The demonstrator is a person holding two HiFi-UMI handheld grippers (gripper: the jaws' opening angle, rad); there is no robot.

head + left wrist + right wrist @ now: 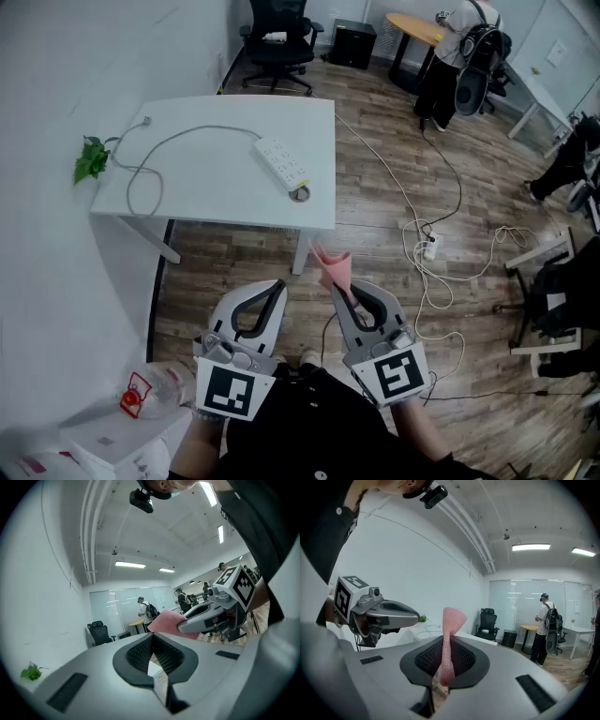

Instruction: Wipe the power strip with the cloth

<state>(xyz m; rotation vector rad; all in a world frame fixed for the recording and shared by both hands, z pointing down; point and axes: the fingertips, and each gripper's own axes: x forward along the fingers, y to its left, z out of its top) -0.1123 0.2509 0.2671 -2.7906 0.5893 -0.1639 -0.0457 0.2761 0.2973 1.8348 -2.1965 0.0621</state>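
Note:
A white power strip lies on the white table some way ahead of me, its grey cable looping off to the left. Both grippers are held low, close to my body and well short of the table. My right gripper is shut on a pink cloth, which stands up from between its jaws. My left gripper is beside it, jaws shut on nothing. The cloth and the right gripper also show in the left gripper view.
A small round object sits at the table's near edge by the strip. A green plant is at the table's left. Cables trail over the wood floor to the right. A black office chair and a person are beyond.

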